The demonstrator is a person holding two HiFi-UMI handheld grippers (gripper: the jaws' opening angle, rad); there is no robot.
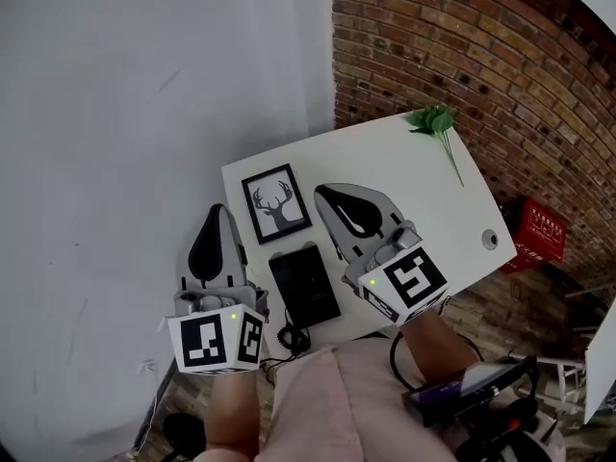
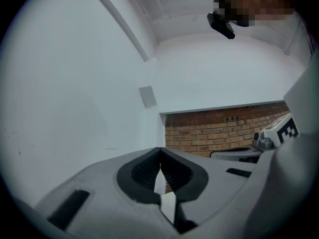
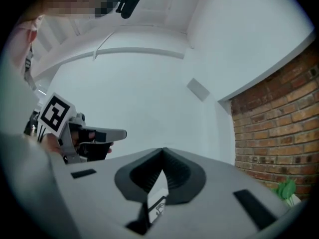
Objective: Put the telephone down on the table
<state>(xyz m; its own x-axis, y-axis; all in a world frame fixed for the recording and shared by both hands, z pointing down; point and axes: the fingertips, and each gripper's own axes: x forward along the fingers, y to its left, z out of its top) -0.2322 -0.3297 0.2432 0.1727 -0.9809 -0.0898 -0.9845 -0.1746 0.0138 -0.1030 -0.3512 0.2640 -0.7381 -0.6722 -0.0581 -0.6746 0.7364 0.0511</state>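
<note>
Two grippers are held up over a white table (image 1: 404, 176), each with its jaws pressed together and nothing between them. The left gripper (image 1: 221, 218) shows at the table's left edge. Just right of it a framed deer picture (image 1: 277, 203) sits on the tabletop. Nearer the person, the black telephone (image 1: 306, 283) lies flat on the table, its cord (image 1: 294, 337) curling at the near edge, untouched by either gripper. The right gripper (image 1: 329, 196) shows beside the picture's right side. Farther right, a green sprig (image 1: 435, 121) lies at the far corner by the brick wall (image 1: 481, 65), and a red crate (image 1: 539, 227) stands on the floor.
</note>
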